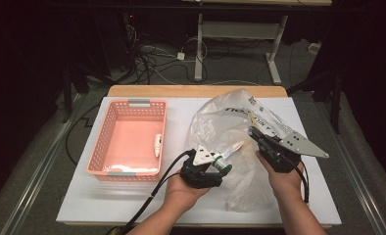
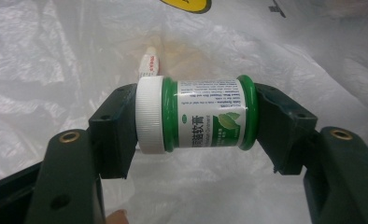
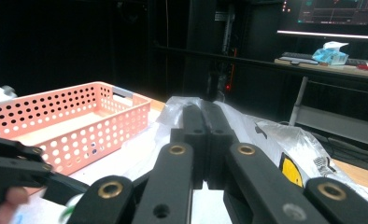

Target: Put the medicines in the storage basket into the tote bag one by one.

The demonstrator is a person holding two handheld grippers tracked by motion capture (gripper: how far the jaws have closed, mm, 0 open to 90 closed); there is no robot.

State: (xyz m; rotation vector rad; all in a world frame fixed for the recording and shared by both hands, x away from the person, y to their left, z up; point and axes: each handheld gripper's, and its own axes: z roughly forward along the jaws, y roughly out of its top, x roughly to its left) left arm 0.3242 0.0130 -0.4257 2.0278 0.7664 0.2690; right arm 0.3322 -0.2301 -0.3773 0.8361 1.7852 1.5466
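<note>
Green-and-white ointment jar (image 2: pixel 194 114) clamped sideways between left gripper (image 1: pixel 215 166) jaws, cap to one jaw, base to the other, over the clear plastic bag (image 1: pixel 230 127). Pinched the bag's edge with right gripper (image 1: pixel 255 133), jaws closed. Left pink basket (image 1: pixel 110 147) beside, small tube (image 1: pixel 157 145) inside.

Free room and obstacles on the table

My left claw (image 1: pixel 219 164) holds a small jar (image 2: pixel 196 113) at the mouth of a crumpled plastic bag (image 1: pixel 220 122), which blocks the middle and right of the table (image 1: pixel 83 205); my right claw (image 1: pixel 262 139), jaws together, pinches its edge. A pink basket (image 1: pixel 132 137) stands at the left, open on top, with a small tube (image 1: pixel 157 145) inside. Bare table lies along the near edge and between basket and bag.
</note>
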